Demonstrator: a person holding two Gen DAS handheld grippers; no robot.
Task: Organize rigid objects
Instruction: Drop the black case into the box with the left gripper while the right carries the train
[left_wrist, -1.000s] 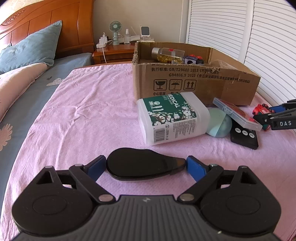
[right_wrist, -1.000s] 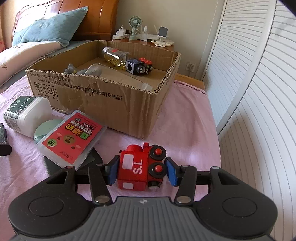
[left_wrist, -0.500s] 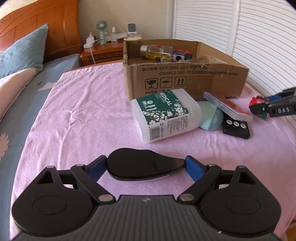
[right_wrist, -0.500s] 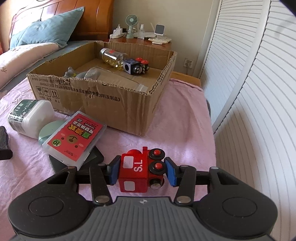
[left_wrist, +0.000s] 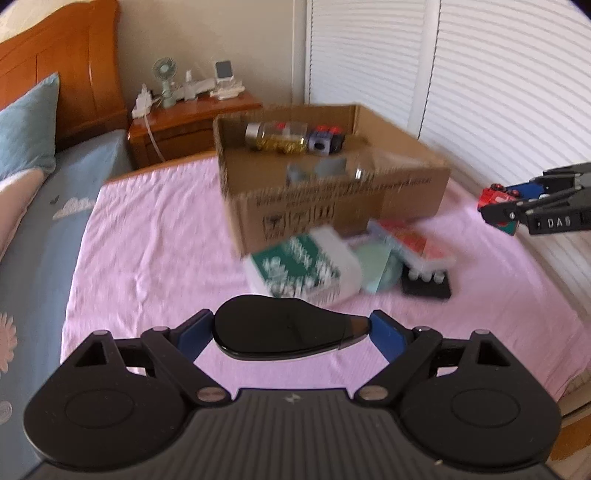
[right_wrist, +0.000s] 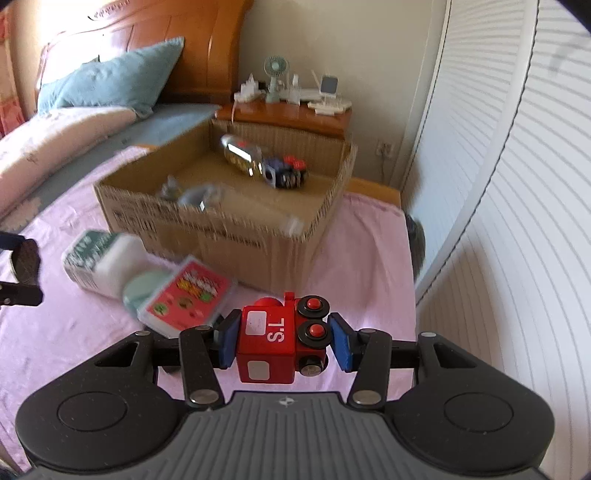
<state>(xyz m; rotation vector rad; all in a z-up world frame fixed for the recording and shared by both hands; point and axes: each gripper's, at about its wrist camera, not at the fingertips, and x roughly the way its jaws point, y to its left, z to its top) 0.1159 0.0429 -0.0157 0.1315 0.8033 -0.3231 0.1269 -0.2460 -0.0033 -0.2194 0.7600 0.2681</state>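
Left tongs pinch a black case; right tongs pinch a red toy train, both low-centre. Pink bedspread lies bare at left; the cardboard box sits mid-frame beside white louvred doors.

The red toy train held between the fingers of the right gripper bears "S.L" in white on its side, upside down as seen from that gripper's camera. In the left wrist view, the right gripper, far off to the right, carries white letters that read "DAS" or "DAB" on its black body. Print on the near wall of the cardboard box ahead and on the white and green bottle is too blurred to read.
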